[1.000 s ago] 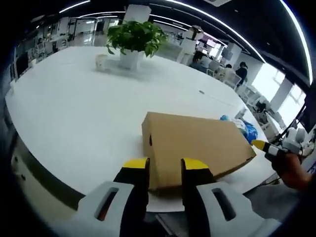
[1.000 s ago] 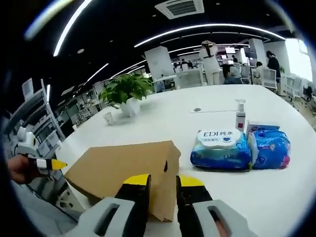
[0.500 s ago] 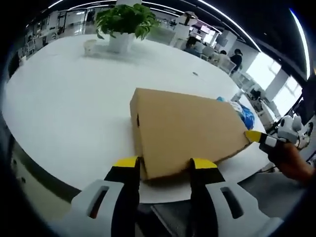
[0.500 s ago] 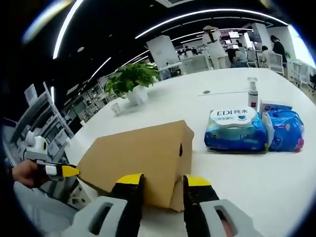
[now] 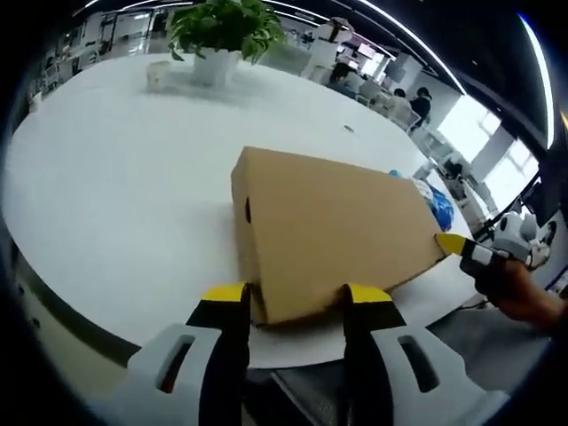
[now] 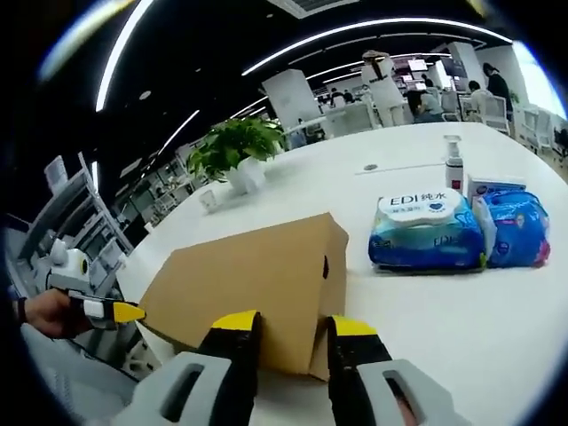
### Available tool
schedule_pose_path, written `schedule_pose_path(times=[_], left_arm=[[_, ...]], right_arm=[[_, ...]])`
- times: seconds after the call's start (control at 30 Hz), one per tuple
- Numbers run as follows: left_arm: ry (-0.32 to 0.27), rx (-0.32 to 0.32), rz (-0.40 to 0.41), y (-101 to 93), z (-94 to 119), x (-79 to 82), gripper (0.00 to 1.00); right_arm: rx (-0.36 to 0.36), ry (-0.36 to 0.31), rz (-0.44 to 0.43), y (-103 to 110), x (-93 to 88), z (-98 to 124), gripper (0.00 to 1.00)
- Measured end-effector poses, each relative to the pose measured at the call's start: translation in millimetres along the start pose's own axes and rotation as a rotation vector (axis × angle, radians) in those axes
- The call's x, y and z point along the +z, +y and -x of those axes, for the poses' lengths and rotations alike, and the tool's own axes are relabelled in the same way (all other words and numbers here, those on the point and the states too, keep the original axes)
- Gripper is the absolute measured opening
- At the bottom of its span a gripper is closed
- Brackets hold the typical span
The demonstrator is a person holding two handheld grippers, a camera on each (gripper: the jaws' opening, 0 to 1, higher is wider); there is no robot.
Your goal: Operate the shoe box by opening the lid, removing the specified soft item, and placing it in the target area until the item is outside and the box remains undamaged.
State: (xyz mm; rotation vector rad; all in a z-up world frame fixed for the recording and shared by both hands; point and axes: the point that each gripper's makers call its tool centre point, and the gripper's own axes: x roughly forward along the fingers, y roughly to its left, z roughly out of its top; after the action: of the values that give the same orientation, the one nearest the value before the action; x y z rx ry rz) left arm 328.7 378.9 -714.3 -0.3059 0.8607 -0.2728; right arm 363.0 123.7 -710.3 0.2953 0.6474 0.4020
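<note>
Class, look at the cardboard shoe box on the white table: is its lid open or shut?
Shut. The shoe box shows an unbroken flat brown top, lid flush with its sides, nothing inside visible.

Shoe box [image 5: 337,231] plain tan cardboard, one small dark hole per end. Table [image 5: 115,204] white. Both claws, left claw [image 5: 295,297] and right claw [image 6: 286,325]: yellow tips, black fingers, grey bodies. Wipes pack [image 6: 428,232] blue, white lid. Plant [image 6: 238,146] green, white pot.
</note>
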Motion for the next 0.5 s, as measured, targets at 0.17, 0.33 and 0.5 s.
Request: schedule_pose_path(times=[0.17, 0.33, 0.5], left_arm=[[0.005, -0.006, -0.008, 0.9, -3, 4.3, 0.4], [0.013, -0.007, -0.016, 3.1, -8, 10.9, 0.4], [0.013, -0.004, -0.023, 5.6, -15, 19.2, 0.4]], right_arm=[[-0.008, -0.006, -0.001, 0, 2.1, -4, 0.26], [-0.014, -0.014, 0.002, -1, 4.9, -8, 0.26], [-0.021, -0.035, 0.001, -2, 11.3, -15, 0.26]])
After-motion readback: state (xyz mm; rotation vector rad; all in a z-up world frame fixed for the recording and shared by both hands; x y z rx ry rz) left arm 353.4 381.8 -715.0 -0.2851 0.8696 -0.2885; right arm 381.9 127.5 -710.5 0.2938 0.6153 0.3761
